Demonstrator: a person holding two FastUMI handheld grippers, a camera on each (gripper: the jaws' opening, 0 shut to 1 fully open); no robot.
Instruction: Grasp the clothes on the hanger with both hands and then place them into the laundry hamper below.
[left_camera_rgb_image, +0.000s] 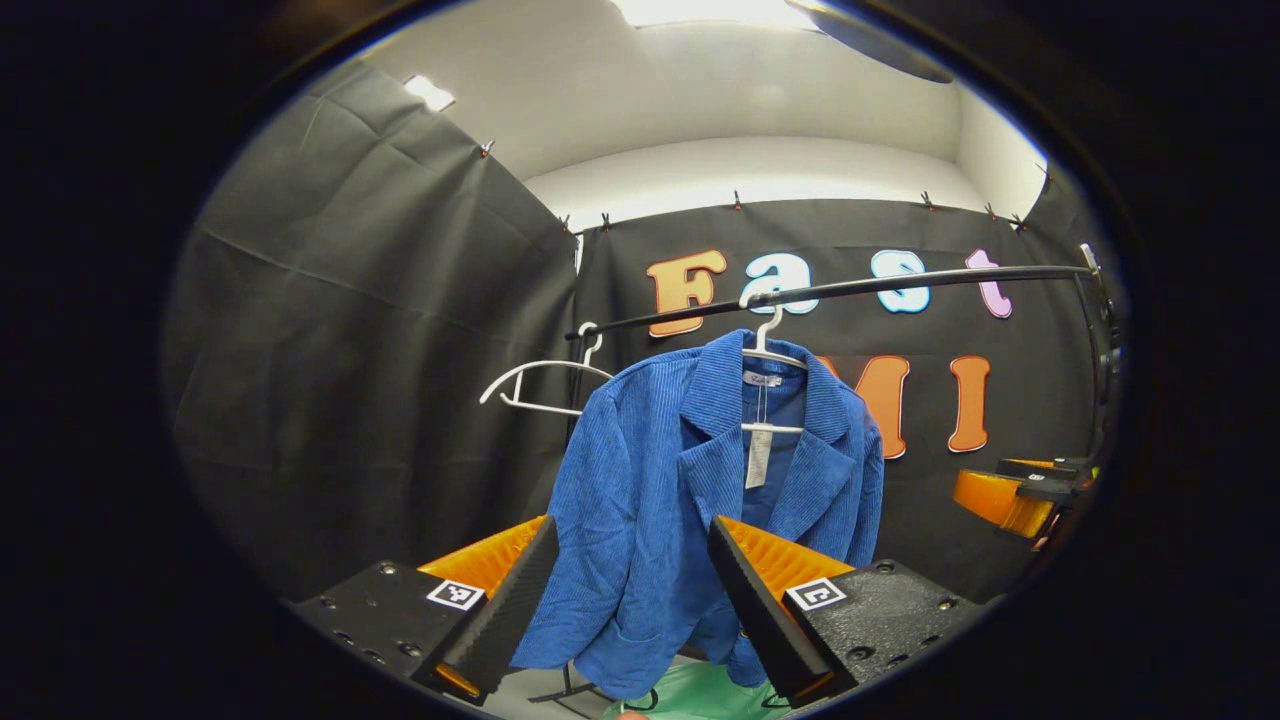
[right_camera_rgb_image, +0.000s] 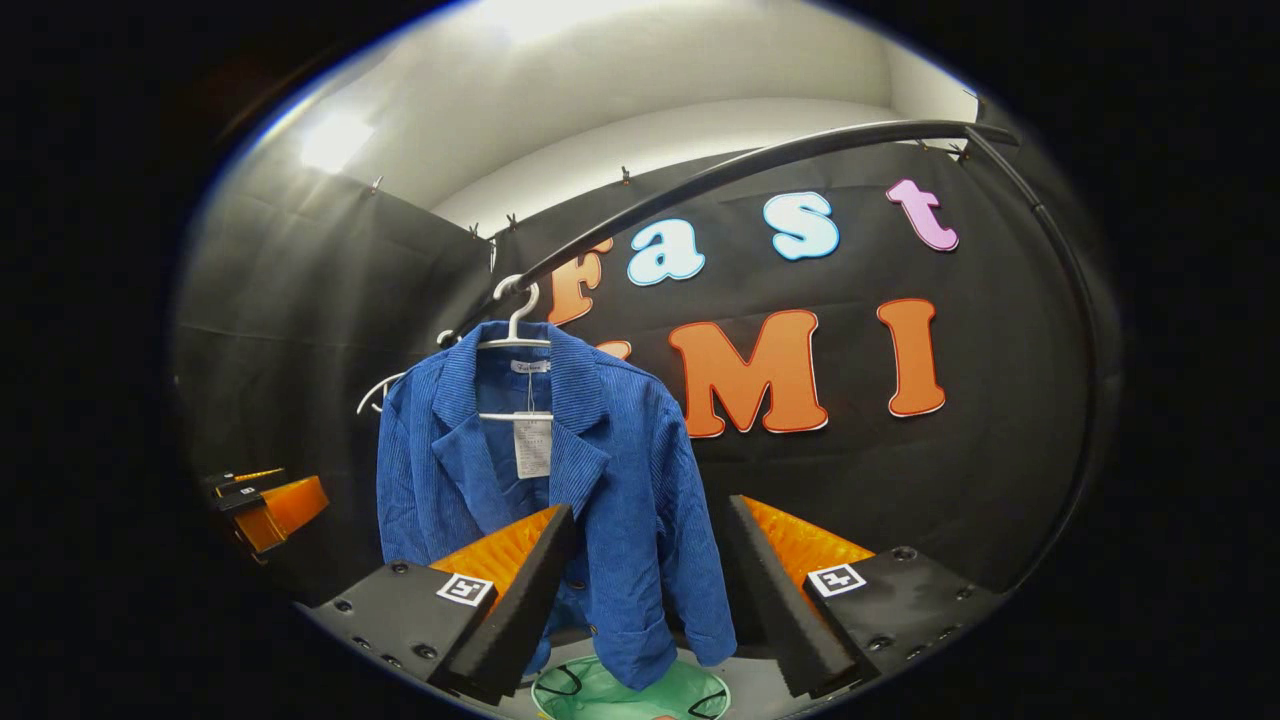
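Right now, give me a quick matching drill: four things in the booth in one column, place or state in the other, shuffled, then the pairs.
Things:
1. jacket
2. spare hanger
3. hamper
4. left claw

Places/states:
A. bare, on the rail beside the jacket
B. open, holding nothing
C. hung on a white hanger, tag at the collar
D. green, on the floor under the jacket

Pairs: 1-C, 2-A, 3-D, 4-B

Jacket hangs apparently above hamper.
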